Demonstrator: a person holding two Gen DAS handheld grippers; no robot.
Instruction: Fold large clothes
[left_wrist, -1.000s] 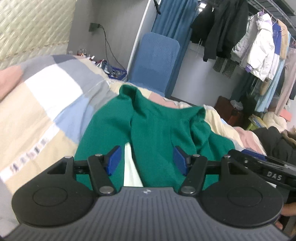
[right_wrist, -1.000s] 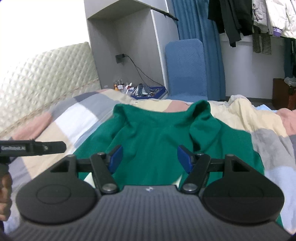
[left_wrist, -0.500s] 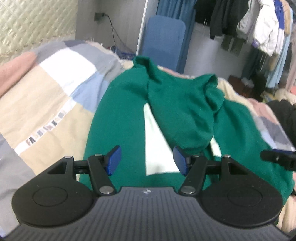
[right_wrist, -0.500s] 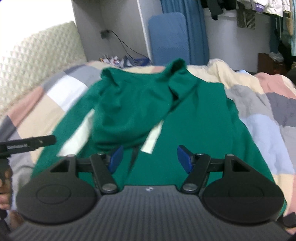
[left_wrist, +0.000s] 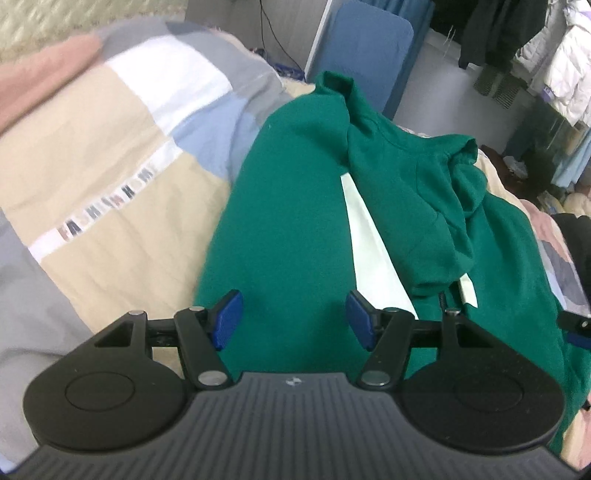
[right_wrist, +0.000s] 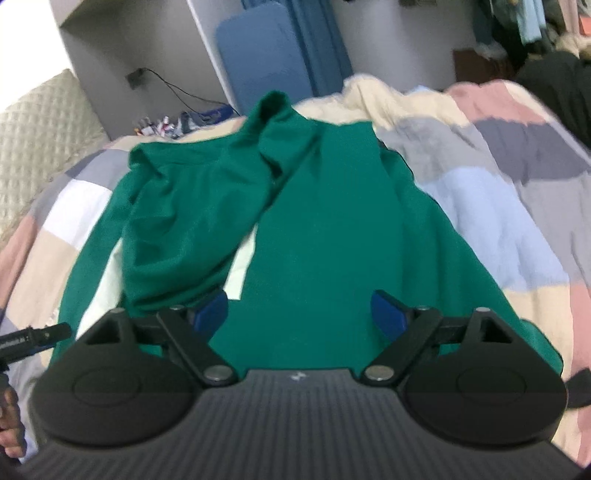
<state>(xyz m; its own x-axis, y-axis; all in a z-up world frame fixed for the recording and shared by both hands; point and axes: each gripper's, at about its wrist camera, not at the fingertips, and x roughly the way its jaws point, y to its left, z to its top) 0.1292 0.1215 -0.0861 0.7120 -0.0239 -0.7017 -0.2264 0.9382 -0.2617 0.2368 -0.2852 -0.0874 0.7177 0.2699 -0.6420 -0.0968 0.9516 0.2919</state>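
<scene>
A large green sweatshirt (left_wrist: 291, 221) with a pale lining strip (left_wrist: 373, 251) lies spread on the patchwork quilt (left_wrist: 110, 155), its hood and upper part folded down over its middle. My left gripper (left_wrist: 291, 319) hovers open above the garment's left lower part, nothing between its blue pads. In the right wrist view the same sweatshirt (right_wrist: 325, 236) fills the centre. My right gripper (right_wrist: 301, 312) hangs over its right lower part, jaws opening, with only cloth below them and nothing pinched. The left gripper's tip (right_wrist: 35, 334) shows at the left edge there.
The quilt (right_wrist: 491, 206) covers a bed with a padded headboard (right_wrist: 33, 122) on the left. A blue chair (left_wrist: 373, 48) stands behind the bed. Hanging clothes (left_wrist: 554, 62) fill a rack at the right. A hand (right_wrist: 11, 424) shows low left.
Both grippers have dropped and tilted down toward the sweatshirt, which now looks larger. The right gripper's jaws stand wider than before, and that view has rolled.
</scene>
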